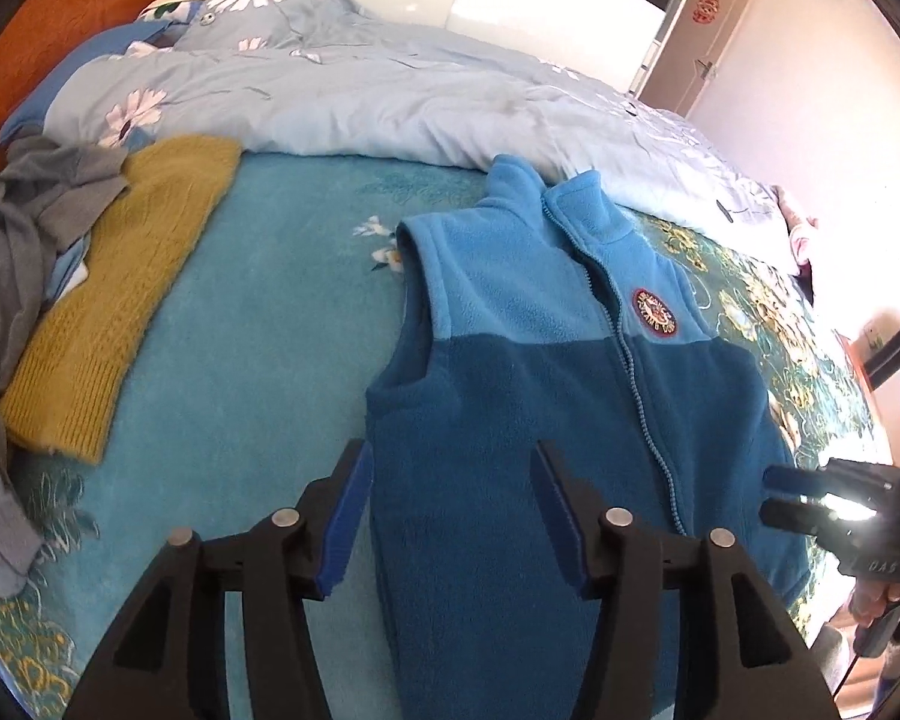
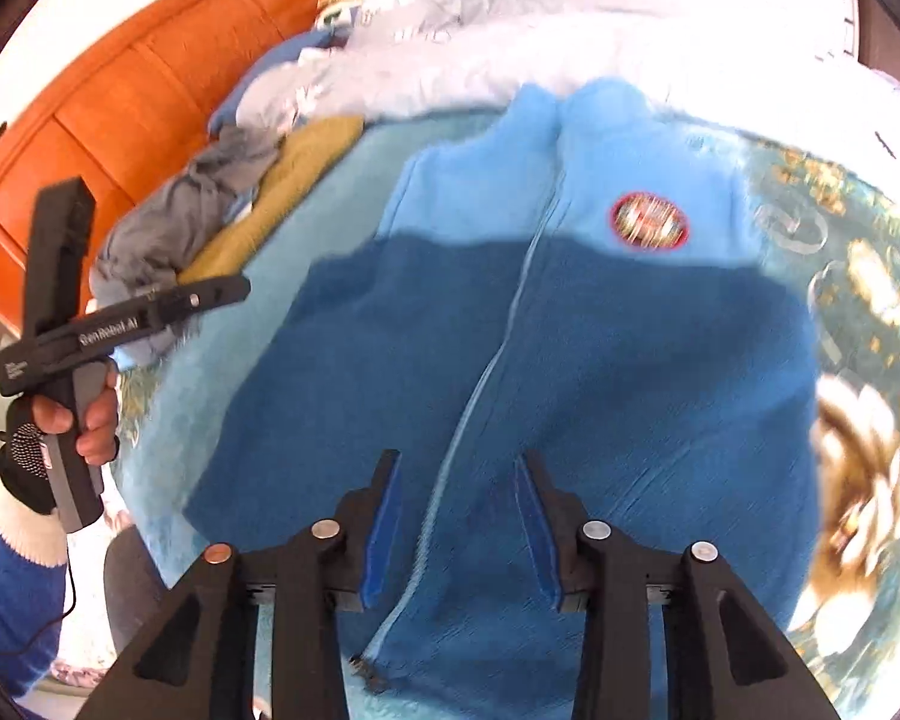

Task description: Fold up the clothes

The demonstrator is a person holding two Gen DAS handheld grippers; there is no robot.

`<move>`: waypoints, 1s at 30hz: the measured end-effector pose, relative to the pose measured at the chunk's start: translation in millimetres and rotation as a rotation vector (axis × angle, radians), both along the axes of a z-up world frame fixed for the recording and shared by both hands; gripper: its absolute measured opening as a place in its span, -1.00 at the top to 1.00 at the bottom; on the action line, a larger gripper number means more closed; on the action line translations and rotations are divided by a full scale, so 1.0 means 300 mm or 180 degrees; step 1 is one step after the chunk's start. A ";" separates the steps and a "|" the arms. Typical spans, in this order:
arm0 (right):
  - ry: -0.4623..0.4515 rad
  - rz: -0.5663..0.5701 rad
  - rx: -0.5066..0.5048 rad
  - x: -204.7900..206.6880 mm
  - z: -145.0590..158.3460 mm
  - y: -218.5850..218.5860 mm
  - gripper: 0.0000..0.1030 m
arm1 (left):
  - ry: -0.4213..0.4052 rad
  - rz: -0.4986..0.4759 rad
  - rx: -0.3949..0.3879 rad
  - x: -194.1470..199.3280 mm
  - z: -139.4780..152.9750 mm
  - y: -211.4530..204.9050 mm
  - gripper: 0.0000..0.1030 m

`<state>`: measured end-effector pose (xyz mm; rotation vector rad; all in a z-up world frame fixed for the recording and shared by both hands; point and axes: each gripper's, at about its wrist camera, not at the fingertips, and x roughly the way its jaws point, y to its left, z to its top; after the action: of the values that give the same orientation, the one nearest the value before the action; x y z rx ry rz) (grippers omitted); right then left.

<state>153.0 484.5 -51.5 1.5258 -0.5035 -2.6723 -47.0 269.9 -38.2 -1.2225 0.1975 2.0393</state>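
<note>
A blue fleece vest lies flat on the teal bed blanket, zipper up, light-blue collar at the far end and a round red badge on its chest. My left gripper hangs open above the vest's lower left edge, nothing between its pads. From the right wrist the vest fills the middle, somewhat blurred. My right gripper is open over the lower zipper, holding nothing. The right gripper shows at the vest's right edge. The left gripper appears side-on, held in a gloved hand.
A folded mustard knit sweater and a crumpled grey garment lie left of the vest. A pale floral duvet and pillows are heaped behind. An orange headboard runs along the left. A door stands far right.
</note>
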 end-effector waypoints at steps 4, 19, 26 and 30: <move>0.0232 -0.0158 0.0014 -0.106 0.085 0.151 0.06 | 0.0084 -0.0248 -0.0027 -0.115 0.041 0.167 -0.34; -0.0204 -0.0169 -0.0182 -0.843 -0.086 0.599 -0.09 | -0.0438 -0.0457 -0.0468 -0.593 -0.209 0.729 -0.34; -0.0395 -0.0140 -0.0202 -0.993 -0.202 0.634 -0.09 | -0.0521 -0.0518 -0.0497 -0.647 -0.285 0.802 -0.34; -0.0371 -0.0161 -0.0410 -1.018 -0.234 0.644 0.03 | -0.0639 -0.0544 -0.0316 -0.654 -0.285 0.805 -0.07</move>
<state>-152.5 677.7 -121.8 1.6598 -0.7137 -2.5404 -243.3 511.5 -123.6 -1.4123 0.2991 1.7662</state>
